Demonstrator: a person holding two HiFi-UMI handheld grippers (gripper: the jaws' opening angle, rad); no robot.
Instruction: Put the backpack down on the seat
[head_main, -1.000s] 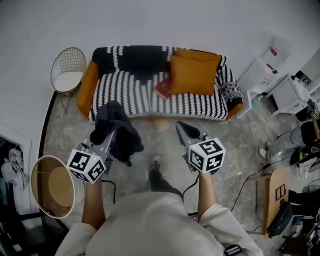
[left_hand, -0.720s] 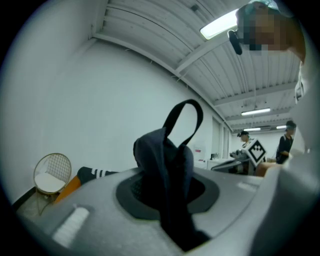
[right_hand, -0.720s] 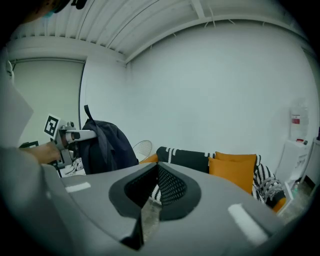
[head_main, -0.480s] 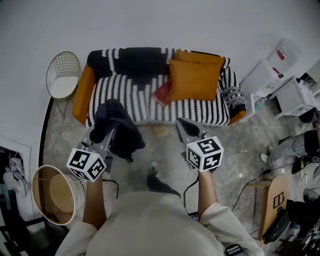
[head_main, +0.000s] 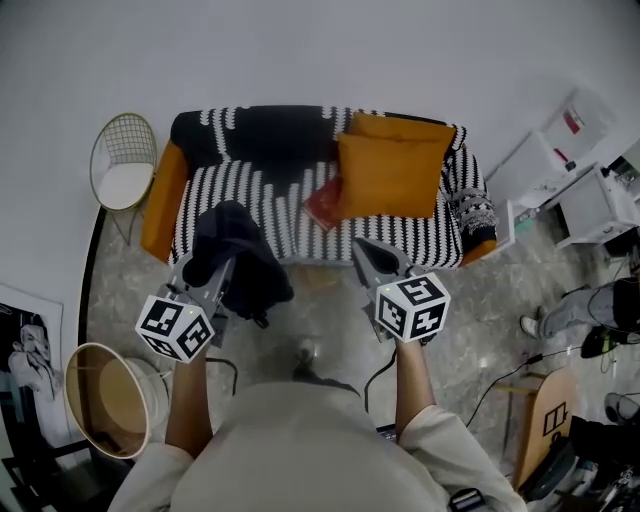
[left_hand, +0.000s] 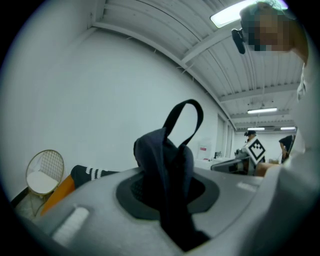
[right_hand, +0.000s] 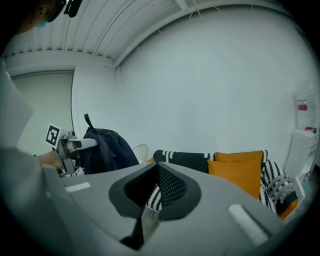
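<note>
Hanging from the left claw (head_main: 213, 268), the dark navy backpack (head_main: 237, 256) is off the floor (head_main: 300, 320), in front of the left half of the sofa's (head_main: 300, 185) front edge and not on the seat. That claw is clamped on bunched fabric near the bag's top, with the carry loop (left_hand: 184, 117) standing up above the grip and the body drooping below. The right claw (head_main: 372, 252) is level with it on the right, tips together with nothing between them, aimed at the sofa. On the striped seat, a red book-like item (head_main: 325, 203) lies beside two orange cushions (head_main: 390, 170). A wire chair (head_main: 125, 165) stands just past the sofa's left arm.
</note>
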